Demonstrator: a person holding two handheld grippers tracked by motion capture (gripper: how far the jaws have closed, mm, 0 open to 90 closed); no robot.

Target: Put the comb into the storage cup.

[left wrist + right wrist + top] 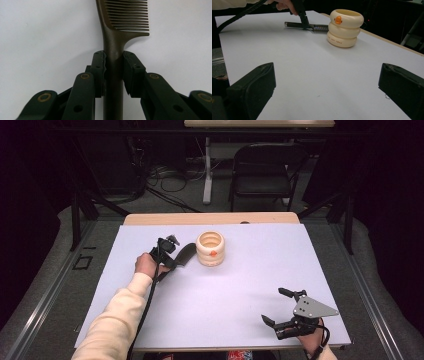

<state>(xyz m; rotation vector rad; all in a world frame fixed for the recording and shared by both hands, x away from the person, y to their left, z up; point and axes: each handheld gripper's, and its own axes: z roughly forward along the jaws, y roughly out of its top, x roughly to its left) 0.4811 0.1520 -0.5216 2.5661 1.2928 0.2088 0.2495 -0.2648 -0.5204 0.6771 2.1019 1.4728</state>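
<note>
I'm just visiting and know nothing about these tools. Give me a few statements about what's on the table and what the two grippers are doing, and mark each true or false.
1. The left gripper is shut on the handle of a dark comb. True.
2. The right gripper is holding the cream cup. False: its jaws stand wide open with nothing between them, near the table's near right corner.
3. The cream ringed cup stands upright on the table. True.
4. The comb is inside the cup. False: it is outside, its toothed end beside the cup.
5. The cup has an orange mark on its side. True.
</note>
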